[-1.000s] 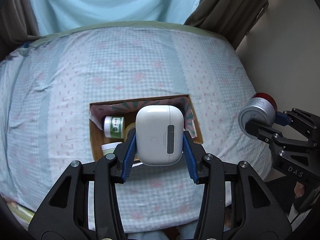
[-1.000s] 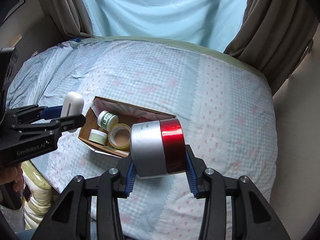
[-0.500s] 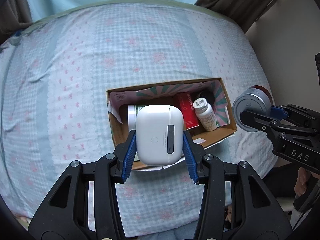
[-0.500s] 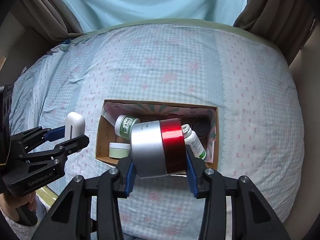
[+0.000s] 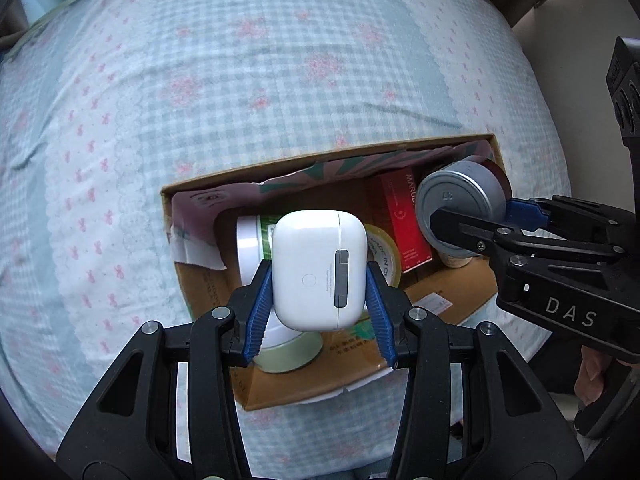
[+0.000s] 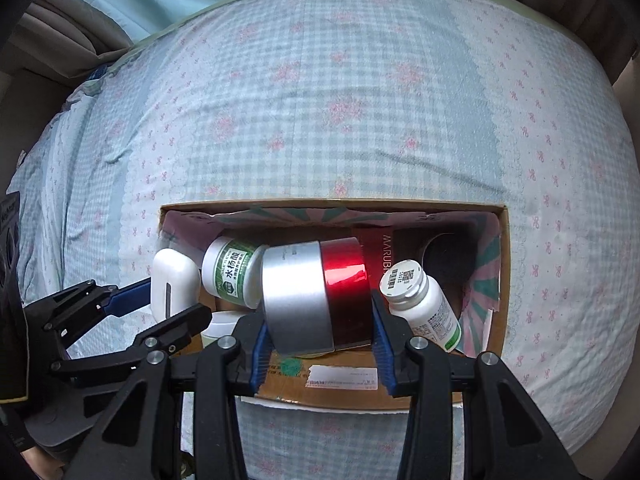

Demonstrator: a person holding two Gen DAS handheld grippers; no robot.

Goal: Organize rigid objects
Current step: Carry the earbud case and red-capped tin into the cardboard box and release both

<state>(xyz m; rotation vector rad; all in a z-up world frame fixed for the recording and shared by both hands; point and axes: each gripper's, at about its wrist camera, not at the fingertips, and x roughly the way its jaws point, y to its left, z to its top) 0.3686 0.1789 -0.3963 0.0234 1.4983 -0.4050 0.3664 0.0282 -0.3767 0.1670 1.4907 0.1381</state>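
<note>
Your left gripper (image 5: 319, 309) clamps white case (image 5: 319, 270) over cardboard box (image 5: 328, 390) left end, above green-label jar (image 6: 231, 271) and pale lid (image 5: 287, 350). Tape roll (image 5: 385, 258), red carton (image 5: 400, 216) mid-box. Your right gripper (image 6: 320, 346) grips silver-red can (image 6: 316, 294) over box middle. Only right view shows white pill bottle (image 6: 423, 303) lying at box right. Box sits on checked bedspread (image 6: 340, 100).

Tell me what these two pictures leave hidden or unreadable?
- Left view: the white case hides most of the green jar and tape roll.
- Right view: the tin covers the box floor behind it.
- Right view: the bottle label print is too small.
</note>
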